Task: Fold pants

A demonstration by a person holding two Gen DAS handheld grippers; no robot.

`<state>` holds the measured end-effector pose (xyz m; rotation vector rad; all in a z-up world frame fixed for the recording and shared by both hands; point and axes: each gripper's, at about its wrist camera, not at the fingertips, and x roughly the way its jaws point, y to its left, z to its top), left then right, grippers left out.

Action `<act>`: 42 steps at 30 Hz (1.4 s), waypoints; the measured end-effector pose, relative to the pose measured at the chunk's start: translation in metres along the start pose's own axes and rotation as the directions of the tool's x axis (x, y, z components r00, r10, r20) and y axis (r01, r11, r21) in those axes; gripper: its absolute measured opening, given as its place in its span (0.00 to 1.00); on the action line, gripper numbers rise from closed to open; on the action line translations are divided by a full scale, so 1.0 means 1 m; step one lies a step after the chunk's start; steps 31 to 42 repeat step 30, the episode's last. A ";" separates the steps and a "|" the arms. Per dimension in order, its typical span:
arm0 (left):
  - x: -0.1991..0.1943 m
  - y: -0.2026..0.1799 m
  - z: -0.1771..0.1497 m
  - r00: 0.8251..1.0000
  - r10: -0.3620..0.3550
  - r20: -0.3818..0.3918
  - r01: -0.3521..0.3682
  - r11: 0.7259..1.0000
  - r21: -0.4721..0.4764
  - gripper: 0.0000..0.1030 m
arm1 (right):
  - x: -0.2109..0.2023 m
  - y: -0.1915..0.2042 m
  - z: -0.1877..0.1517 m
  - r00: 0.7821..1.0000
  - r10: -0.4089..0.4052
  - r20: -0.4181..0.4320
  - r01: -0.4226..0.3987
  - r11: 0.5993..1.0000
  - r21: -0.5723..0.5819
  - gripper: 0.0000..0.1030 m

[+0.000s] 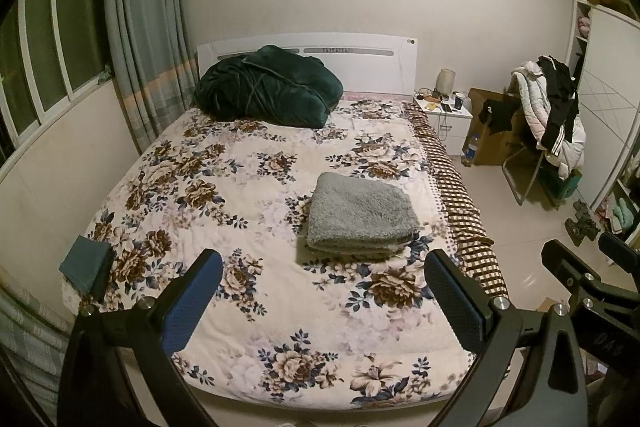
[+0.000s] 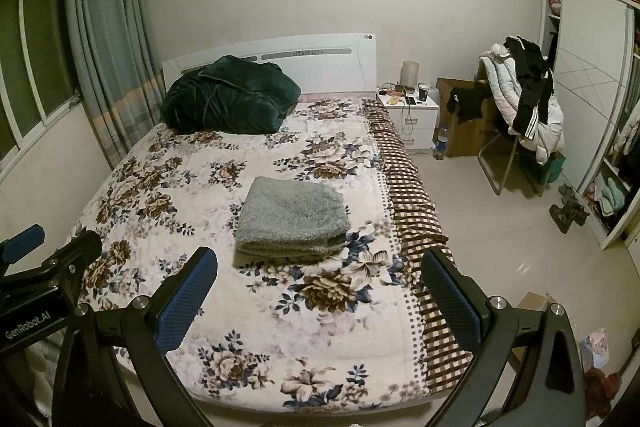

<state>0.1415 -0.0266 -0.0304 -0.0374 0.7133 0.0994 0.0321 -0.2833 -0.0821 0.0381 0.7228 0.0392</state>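
Grey fleecy pants lie folded into a thick rectangle on the floral bedspread, right of the bed's middle. My left gripper hovers open over the foot of the bed, short of the pants, holding nothing. My right gripper is open too, just in front of the folded stack, with nothing between its blue pads. In the left wrist view the right gripper shows at the far right edge. In the right wrist view the left gripper shows at the left edge.
A dark green blanket is heaped against the headboard. A small teal folded cloth lies at the bed's left edge. A nightstand, cardboard box, clothes-laden chair and wardrobe stand on the right.
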 end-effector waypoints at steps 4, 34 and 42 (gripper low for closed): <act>0.000 0.000 0.000 1.000 0.000 0.000 0.000 1.000 0.002 1.00 | 0.000 0.000 0.000 1.000 0.002 -0.001 -0.002 1.000 -0.001 1.00; -0.002 0.005 0.006 1.000 0.012 0.004 -0.012 1.000 -0.008 1.00 | 0.002 0.002 -0.002 1.000 -0.007 -0.010 0.007 1.000 0.008 1.00; -0.002 0.005 0.006 1.000 0.012 0.004 -0.012 1.000 -0.008 1.00 | 0.002 0.002 -0.002 1.000 -0.007 -0.010 0.007 1.000 0.008 1.00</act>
